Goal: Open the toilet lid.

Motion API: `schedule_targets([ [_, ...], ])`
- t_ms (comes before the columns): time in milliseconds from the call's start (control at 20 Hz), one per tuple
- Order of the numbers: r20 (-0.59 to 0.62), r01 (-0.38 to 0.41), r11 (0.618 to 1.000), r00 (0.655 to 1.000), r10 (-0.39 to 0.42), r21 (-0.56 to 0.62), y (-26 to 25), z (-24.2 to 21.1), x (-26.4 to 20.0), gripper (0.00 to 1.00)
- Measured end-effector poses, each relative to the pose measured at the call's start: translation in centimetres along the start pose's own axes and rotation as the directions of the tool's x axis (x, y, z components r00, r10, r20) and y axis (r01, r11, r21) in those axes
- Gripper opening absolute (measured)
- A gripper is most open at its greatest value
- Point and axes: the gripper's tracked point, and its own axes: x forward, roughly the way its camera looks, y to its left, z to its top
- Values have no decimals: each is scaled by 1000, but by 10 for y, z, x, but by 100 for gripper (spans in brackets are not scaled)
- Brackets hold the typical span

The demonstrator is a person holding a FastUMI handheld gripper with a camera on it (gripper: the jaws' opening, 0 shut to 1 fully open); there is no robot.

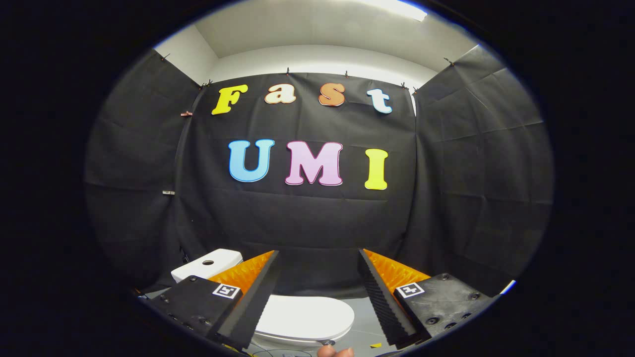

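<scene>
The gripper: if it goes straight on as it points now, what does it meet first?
Probably the black cloth wall. The open gripper points above the closed white toilet lid; depth is unclear.

My left finger (248, 292) hides part of the toilet lid (302, 317) and the tank (208, 264) behind it; a fingertip (335, 352) below my jaws is cut off.

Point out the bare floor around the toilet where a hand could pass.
Bare grey floor lies beside the closed toilet lid, between it and the black cloth wall. The other side is crowded: the white tank stands close against the cloth. The gripper hangs open above the lid, its fingers touching nothing.
</scene>
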Motion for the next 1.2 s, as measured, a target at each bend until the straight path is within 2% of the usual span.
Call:
schedule_targets([
  [250, 14, 12, 1000, 1000, -12, 27, -12, -10, 14, 98],
  [450, 55, 37, 999, 998, -37, -7, -31, -30, 27, 98],
  [900, -35, 29, 998, 999, -31, -61, -61, -155, 54, 98],
  [1050, -78, -10, 998, 997, 5, -60, -61, -195, 57, 98],
  [1200, -152, -74, 997, 986, 72, -6, -53, -238, 60, 98],
])
